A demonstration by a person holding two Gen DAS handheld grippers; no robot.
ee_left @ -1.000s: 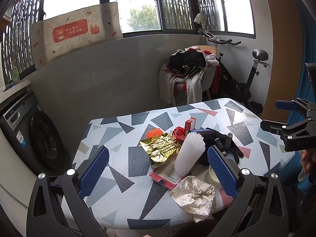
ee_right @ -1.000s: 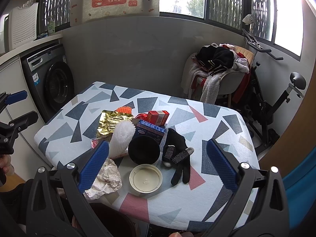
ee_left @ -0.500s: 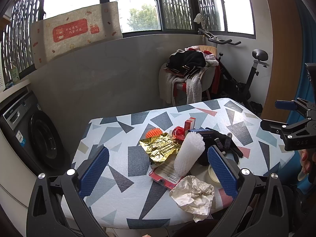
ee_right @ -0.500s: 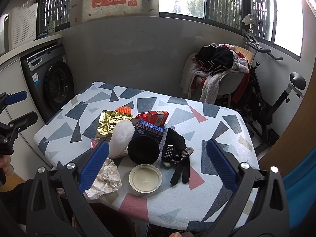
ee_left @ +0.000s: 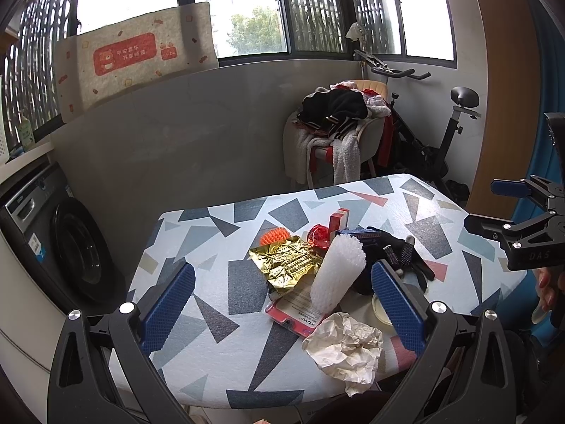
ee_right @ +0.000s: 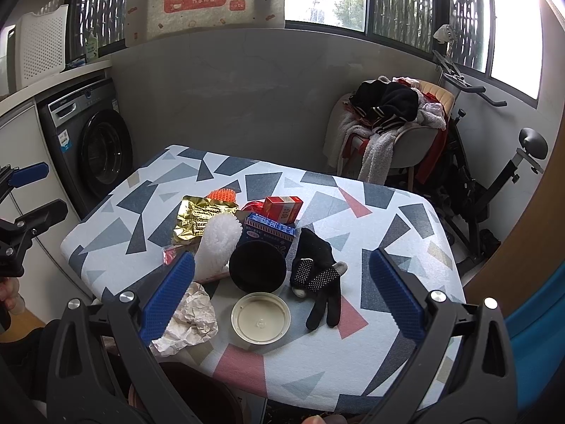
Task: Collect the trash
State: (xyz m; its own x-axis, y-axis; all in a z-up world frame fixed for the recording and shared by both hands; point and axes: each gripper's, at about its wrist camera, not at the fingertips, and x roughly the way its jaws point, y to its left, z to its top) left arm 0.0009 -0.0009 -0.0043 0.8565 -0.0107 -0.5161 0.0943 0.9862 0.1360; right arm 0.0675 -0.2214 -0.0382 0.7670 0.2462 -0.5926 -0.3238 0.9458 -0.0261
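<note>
On the patterned table point(ee_left: 219, 304) lie crumpled paper point(ee_left: 344, 344) point(ee_right: 189, 316), a gold foil wrapper point(ee_left: 286, 261) point(ee_right: 197, 217), a white foam sleeve point(ee_left: 337, 274) point(ee_right: 217, 240), a pink card point(ee_left: 300, 312), a round lid point(ee_right: 260, 318), a black bowl point(ee_right: 257, 270), a black glove point(ee_right: 317, 275), a blue box point(ee_right: 270, 229) and a red box point(ee_right: 282, 208). My left gripper point(ee_left: 280, 304) is open and empty, above the near table edge. My right gripper point(ee_right: 280, 296) is open and empty, above the lid and bowl.
A brown bin point(ee_right: 197, 388) sits below the near table edge. A washing machine point(ee_right: 95, 148) stands to the left. A chair piled with clothes point(ee_right: 388, 123) and an exercise bike point(ee_right: 494, 176) stand behind the table. An orange brush point(ee_left: 273, 236) lies by the foil.
</note>
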